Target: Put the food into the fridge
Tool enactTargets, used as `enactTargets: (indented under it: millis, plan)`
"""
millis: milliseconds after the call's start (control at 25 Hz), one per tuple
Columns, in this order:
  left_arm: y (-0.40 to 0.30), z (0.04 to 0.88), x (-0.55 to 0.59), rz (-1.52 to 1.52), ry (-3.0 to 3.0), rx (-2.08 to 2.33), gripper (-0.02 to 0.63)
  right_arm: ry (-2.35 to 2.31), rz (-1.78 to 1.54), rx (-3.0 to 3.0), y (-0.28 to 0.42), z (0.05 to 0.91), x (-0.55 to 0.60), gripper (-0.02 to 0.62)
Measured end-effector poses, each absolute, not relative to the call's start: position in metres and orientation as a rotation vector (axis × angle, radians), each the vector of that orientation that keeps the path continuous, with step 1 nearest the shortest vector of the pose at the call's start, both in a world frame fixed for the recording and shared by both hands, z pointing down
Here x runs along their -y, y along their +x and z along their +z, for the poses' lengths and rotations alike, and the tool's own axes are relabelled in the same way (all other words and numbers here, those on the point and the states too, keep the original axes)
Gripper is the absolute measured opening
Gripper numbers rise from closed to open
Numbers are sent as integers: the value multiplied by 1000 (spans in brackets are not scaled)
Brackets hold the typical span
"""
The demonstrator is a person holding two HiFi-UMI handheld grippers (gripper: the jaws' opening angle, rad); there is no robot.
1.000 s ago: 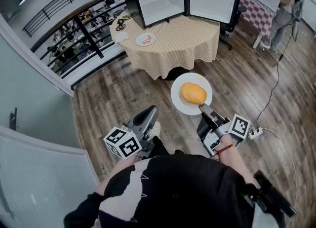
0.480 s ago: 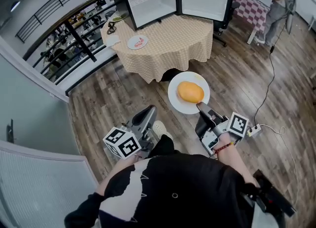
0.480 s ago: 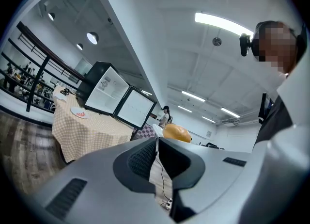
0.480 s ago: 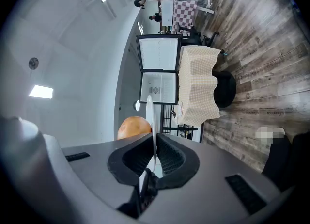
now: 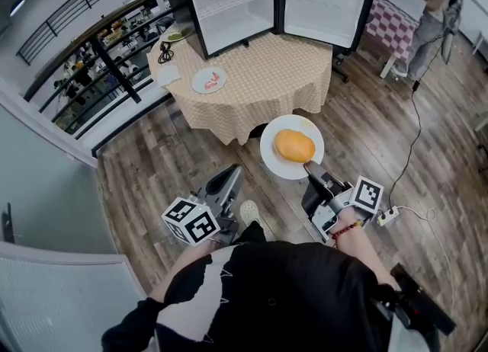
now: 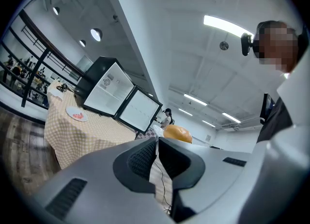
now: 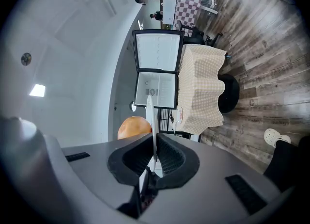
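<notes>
**Step in hand: carry to the fridge.** The right hand-held gripper (image 5: 309, 166) pinches the near rim of a white plate (image 5: 273, 161). In the right gripper view, the plate's edge sits between the pads. A rounded orange food item (image 5: 294, 145) lies at the plate's centre. The plate is held over the wooden floor at the centre of the head view, just below the near edge of the counter (image 5: 267, 68).

The left hand-held gripper (image 5: 232, 172), at lower left of centre, has its jaws drawn nearly together with nothing between them.

The fridge (image 5: 232, 0) stands on the counter at the top of the frame. Its door (image 5: 320, 4) is swung open to the right and its white interior appears empty. A second plate (image 5: 209, 80) with red food rests on the counter at upper left.

**Next move, as judged:**
1. Bring the plate over the counter, keeping it level, since the rounded food could roll.
2. Line it up with the open compartment and slide it onto a shelf.
3. Release the rim only once the plate is supported.
</notes>
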State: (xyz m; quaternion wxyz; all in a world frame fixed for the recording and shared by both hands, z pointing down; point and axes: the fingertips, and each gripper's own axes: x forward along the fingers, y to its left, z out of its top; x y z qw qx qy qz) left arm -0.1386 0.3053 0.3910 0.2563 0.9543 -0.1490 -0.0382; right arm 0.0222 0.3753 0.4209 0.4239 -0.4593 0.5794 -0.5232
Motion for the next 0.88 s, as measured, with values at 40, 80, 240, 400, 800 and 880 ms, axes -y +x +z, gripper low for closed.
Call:
enactTargets:
  millis: [40,80,240,400,800,880]
  plan:
    - [-135,391,-291,-103,2582,409,29,-1150,-1316,-1443,26,421,-361,26]
    - [-132,390,-277,-104,2578,413,29,-1150,-1324,-1438,31,421,-348,26]
    - [-124,384,-241,-119,2592,422,29,-1160,-1326,-1444,44,420,-310,26]
    - [-120,380,-199,-121,2592,447,29,-1156,-1323,-1441,55,417,-268,26]
    - [-108,372,-114,-135,2589,438,29,-1168,-1325,-1432,70,408,-185,26]
    - [-103,369,-100,-141,2587,430,29,-1171,-1323,-1423,73,406,-172,26]
